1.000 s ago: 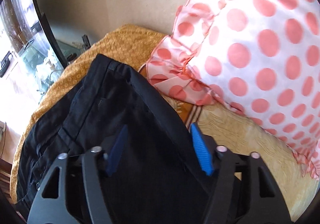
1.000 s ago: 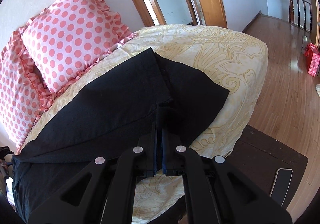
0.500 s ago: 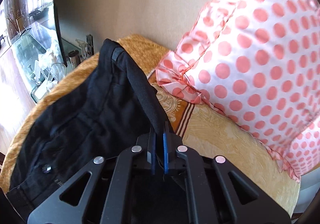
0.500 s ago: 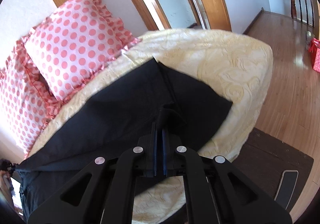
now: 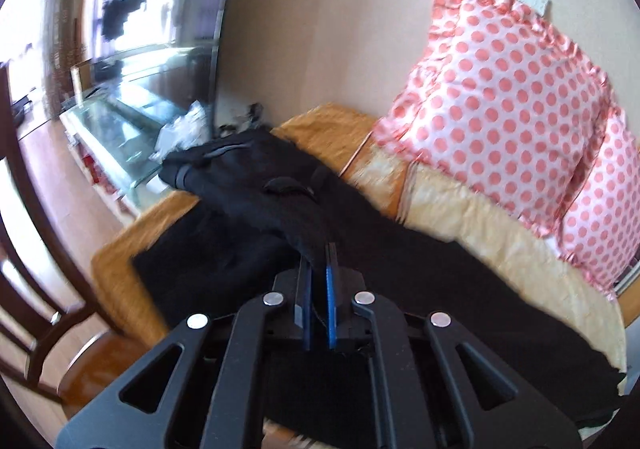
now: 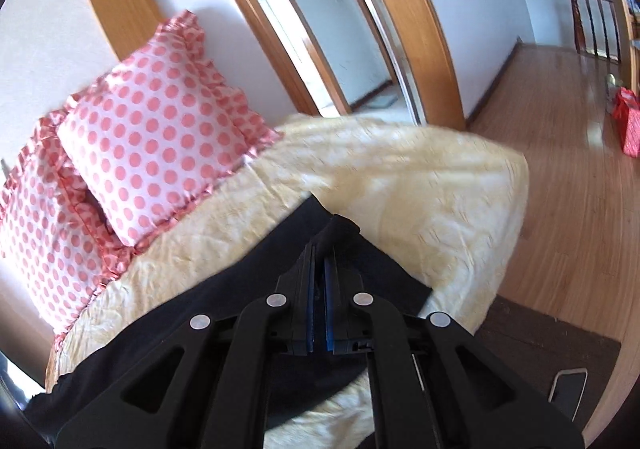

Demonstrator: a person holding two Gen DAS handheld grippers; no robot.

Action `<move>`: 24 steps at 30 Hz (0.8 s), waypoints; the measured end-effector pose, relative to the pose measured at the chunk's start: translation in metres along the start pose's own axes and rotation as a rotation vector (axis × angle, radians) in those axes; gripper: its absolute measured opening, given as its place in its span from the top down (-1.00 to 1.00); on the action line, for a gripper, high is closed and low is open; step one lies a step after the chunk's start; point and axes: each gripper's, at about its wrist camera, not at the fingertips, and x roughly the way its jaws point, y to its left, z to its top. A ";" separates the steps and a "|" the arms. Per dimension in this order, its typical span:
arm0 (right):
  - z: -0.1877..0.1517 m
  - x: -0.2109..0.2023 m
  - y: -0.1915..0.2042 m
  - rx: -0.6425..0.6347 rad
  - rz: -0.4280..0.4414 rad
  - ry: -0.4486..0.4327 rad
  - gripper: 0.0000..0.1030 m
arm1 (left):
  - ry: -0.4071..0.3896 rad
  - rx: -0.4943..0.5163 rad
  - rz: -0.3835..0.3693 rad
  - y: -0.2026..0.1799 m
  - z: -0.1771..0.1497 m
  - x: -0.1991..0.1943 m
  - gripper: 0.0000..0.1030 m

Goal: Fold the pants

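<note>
On top of the yellow bed cover, black pants spread long across it, waist end bunched up and lifted near the orange edge. Left gripper pinched tight on that lifted fold of pants. Right gripper squeezed tight on the other end of the pants, close to the bed's side. Behind, against the wall, two pink dotted pillows, well apart from both grippers

The left gripper has its blue-padded jaws pinched nearly together on black cloth bunched at its tips. The right gripper is likewise clamped on cloth.
</note>
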 end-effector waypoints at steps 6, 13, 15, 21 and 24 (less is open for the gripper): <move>-0.005 0.007 -0.011 0.022 0.002 0.022 0.93 | 0.010 -0.101 0.035 0.034 -0.056 -0.003 0.90; 0.002 0.000 -0.015 0.060 0.046 0.000 0.93 | -0.035 -0.087 0.063 0.031 -0.063 -0.011 0.90; 0.008 0.001 -0.015 0.074 0.064 -0.001 0.93 | -0.040 -0.073 0.060 0.028 -0.057 -0.011 0.90; 0.036 0.003 0.005 0.054 0.120 -0.035 0.93 | -0.057 -0.011 0.042 0.013 -0.038 -0.010 0.90; 0.035 -0.003 0.004 0.021 0.066 -0.035 0.93 | -0.045 0.006 0.057 0.012 -0.045 -0.009 0.90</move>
